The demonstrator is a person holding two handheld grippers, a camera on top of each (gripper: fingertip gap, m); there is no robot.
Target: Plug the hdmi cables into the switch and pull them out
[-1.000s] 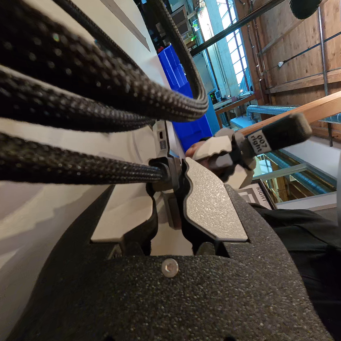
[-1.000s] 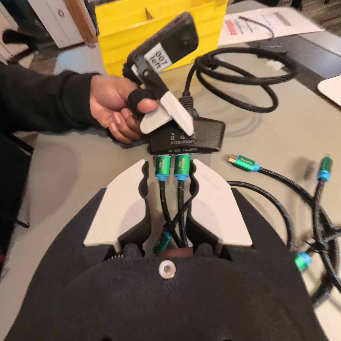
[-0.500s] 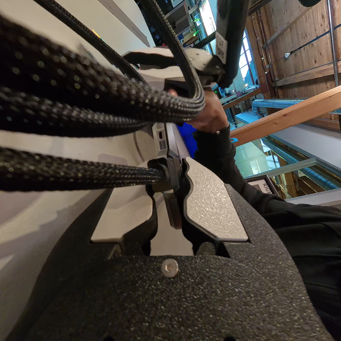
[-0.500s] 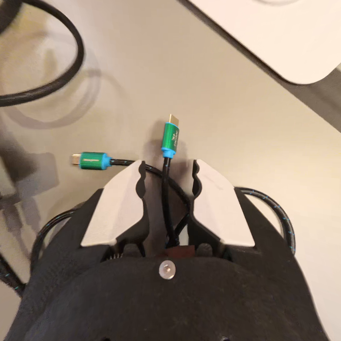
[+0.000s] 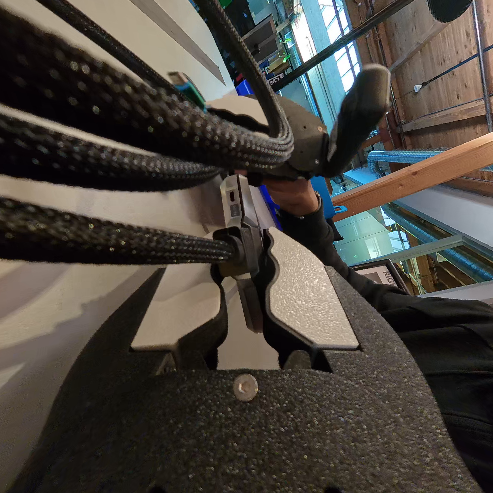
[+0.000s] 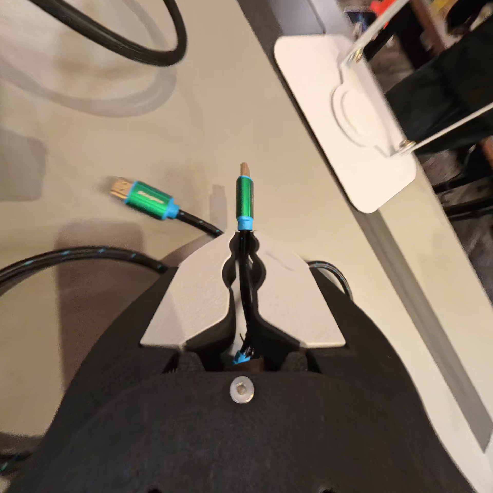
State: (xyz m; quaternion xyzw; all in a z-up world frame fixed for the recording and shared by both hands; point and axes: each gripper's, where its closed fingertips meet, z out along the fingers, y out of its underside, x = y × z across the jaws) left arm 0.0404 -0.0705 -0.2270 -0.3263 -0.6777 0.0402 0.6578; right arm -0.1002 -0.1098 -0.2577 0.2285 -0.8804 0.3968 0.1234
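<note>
Two green plugs loose, the switch pinched on edge

My right jaws are closed on the braided lead of one HDMI cable [image 6: 244,202]; its green plug with blue collar and gold tip points straight ahead, unplugged. Left of that plug a second green plug [image 6: 145,198] lies flat on the tabletop [image 6: 266,133], gold tip pointing away to the left. My left jaws clamp the black switch [image 5: 248,269] edge-on, a thick black braided cable [image 5: 120,240] plugged into its side.
</note>
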